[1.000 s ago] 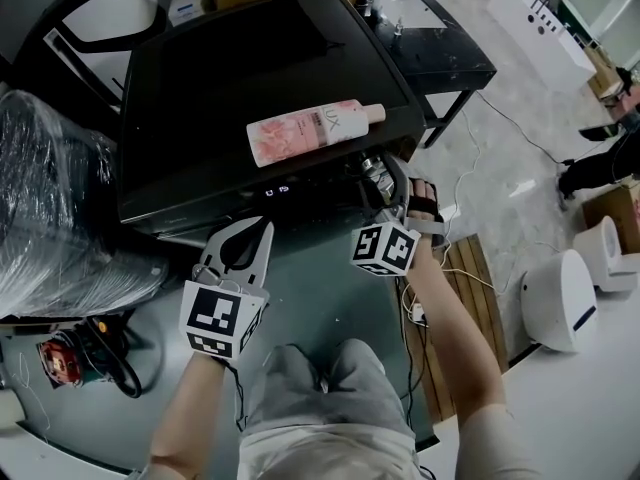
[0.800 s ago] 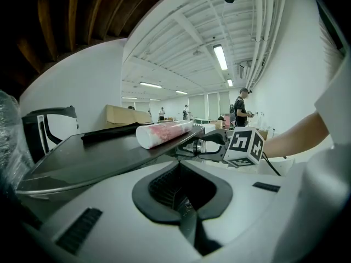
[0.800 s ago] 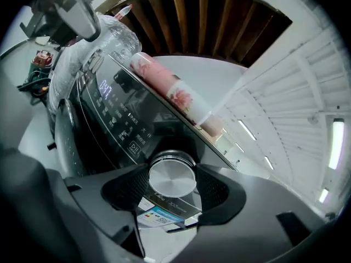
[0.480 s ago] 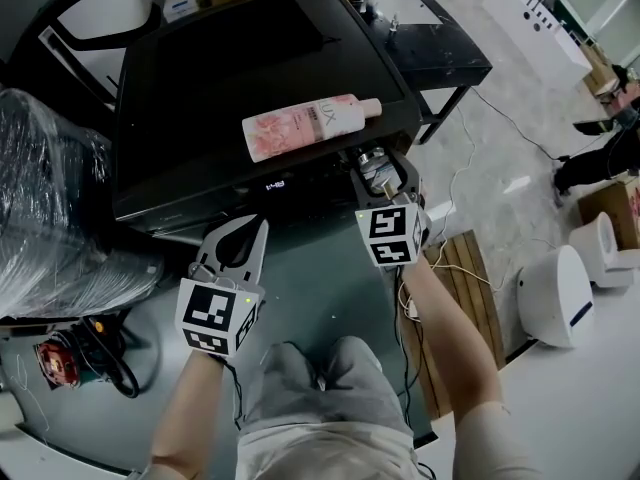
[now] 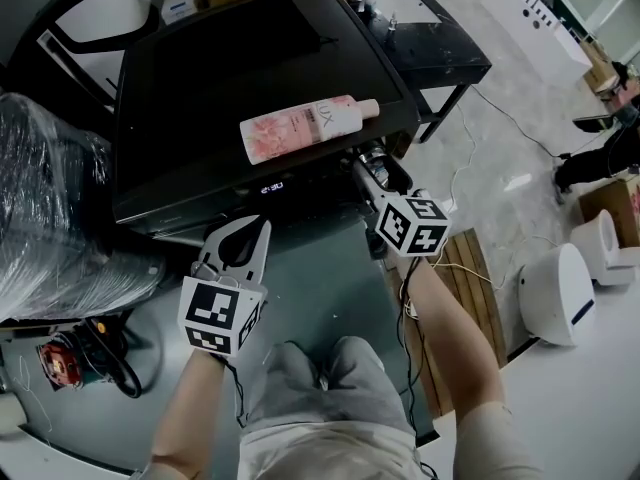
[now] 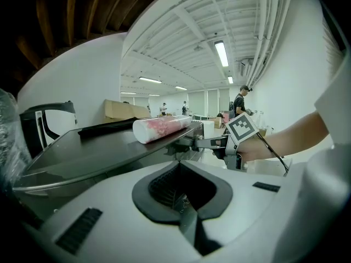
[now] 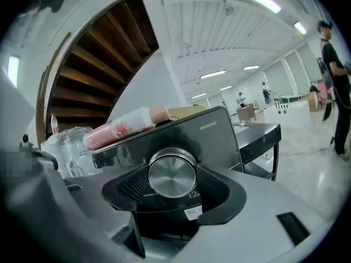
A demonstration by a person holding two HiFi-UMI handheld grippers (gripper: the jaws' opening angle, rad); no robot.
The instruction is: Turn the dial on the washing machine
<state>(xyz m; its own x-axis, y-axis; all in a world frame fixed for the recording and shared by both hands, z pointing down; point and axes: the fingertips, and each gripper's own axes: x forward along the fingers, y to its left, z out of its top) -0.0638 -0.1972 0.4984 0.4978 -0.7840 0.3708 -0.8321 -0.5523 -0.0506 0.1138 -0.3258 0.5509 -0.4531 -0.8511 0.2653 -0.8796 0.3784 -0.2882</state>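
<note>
The black washing machine (image 5: 230, 88) fills the top of the head view, and a pink bottle (image 5: 300, 126) lies on its lid. Its silver dial (image 5: 377, 157) sits at the right end of the front panel. My right gripper (image 5: 380, 171) is shut on the dial, with the marker cube (image 5: 412, 225) tilted to the right. In the right gripper view the dial (image 7: 172, 173) fills the hollow between the dark pads (image 7: 129, 188). My left gripper (image 5: 258, 230) hangs shut and empty below the lit display (image 5: 272, 185), apart from the panel. Its jaws (image 6: 178, 166) meet at the tip.
A plastic-wrapped bundle (image 5: 50, 218) stands at the left. A black stand (image 5: 430, 38) is behind the machine on the right. A wooden pallet (image 5: 465, 268), cables and white round appliances (image 5: 560, 298) lie on the floor to the right. A red tool (image 5: 60, 358) lies lower left.
My right gripper has closed in on the dial, and its marker cube has swung up and to the right, twisting. The left gripper has barely moved.
</note>
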